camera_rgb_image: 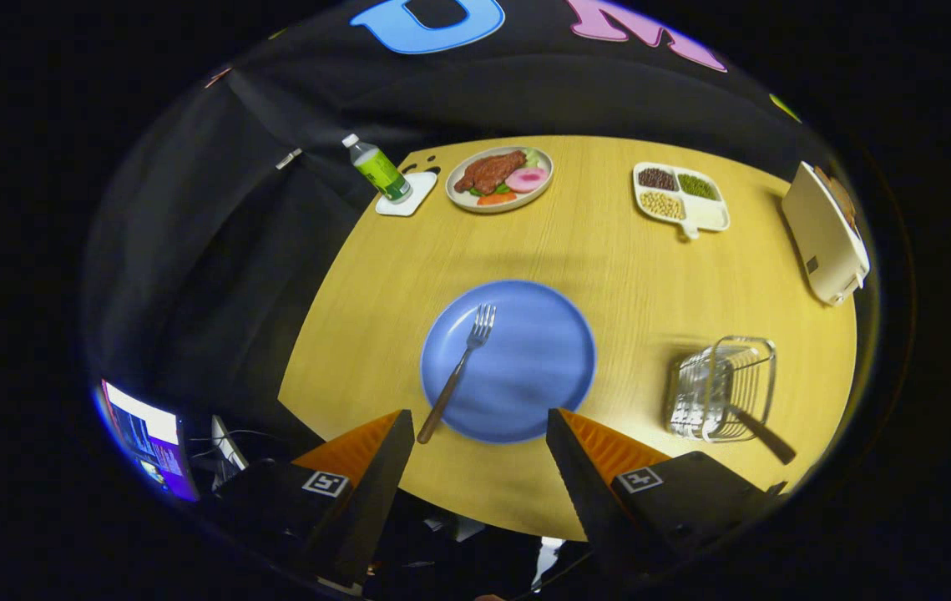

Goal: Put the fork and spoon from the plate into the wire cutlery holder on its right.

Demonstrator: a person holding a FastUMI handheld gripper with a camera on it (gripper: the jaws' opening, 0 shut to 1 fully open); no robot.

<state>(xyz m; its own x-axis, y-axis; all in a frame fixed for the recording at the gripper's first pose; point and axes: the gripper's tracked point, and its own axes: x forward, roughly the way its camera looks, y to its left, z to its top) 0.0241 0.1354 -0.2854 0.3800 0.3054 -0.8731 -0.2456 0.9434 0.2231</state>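
Gripper (pixel 479 434) fingers spread wide, holding nothing, hovering above the near edge of the round yellow wooden table (pixel 650 275). Just ahead, btwn the fingers, sits the round blue plate (pixel 538 359). The metal fork w/ dark brown handle (pixel 456 373) lies slantwise on the plate's left side: tines up toward plate centre, handle end poking over the near-left rim, close to the left fingertip. Right of the plate, well apart, the wire cutlery holder (pixel 721 388) already has one dark-handled utensil (pixel 763 436) leaning out, prob. the spoon; head hidden in the wires, can't confirm.

Handling guess: fork light, stiff, thin; metal neck likely slick, lies flat so little room under it. Best grab prob. the overhanging handle end, where pads can close across its width w/o scraping the plate. Plate may slide if nudged.
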